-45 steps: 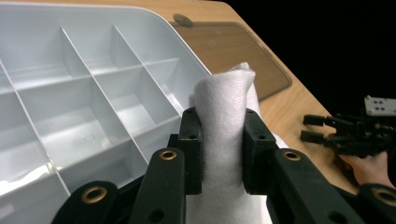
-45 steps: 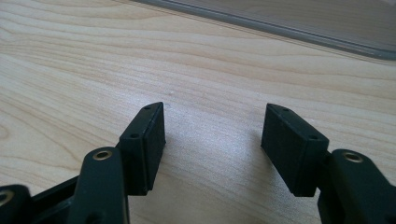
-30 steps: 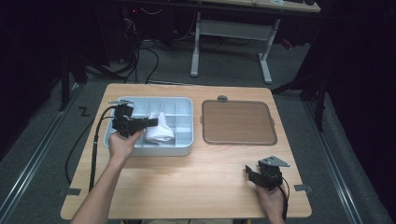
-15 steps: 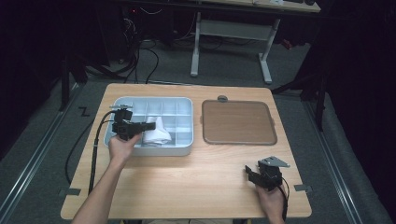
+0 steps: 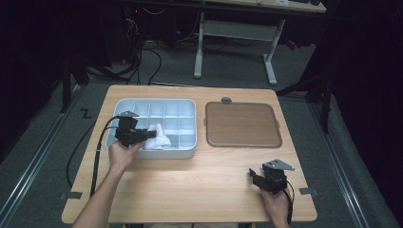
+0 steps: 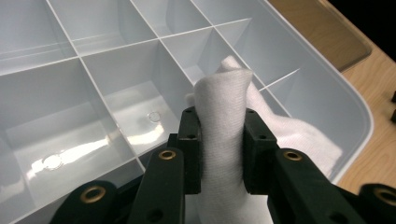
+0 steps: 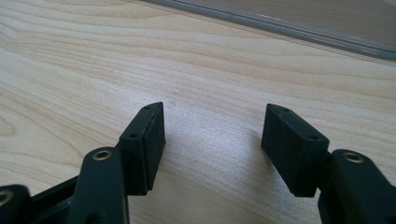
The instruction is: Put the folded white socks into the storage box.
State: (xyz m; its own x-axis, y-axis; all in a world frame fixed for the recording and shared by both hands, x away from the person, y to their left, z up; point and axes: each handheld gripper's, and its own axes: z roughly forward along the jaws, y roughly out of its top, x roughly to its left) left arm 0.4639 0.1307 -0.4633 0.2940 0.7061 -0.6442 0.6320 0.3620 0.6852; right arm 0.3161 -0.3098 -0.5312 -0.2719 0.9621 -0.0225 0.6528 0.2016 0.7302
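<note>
Two grippers | my left gripper [image 6: 219,135] clamps white cloth [image 6: 224,107] over divided tray [image 5: 187,154] | right gripper [image 7: 215,135] gapes, table [image 7: 70,70] at 5 o'clock

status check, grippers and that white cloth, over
Left gripper shut on white cloth, over the divided tray. Right gripper open, resting on table. Nothing in the way.

Bright overhead spotlight, dark surroundings, tray glare

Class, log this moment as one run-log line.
left gripper: shut on white cloth | over pale grey divided plastic tray | right gripper: open, empty
</note>
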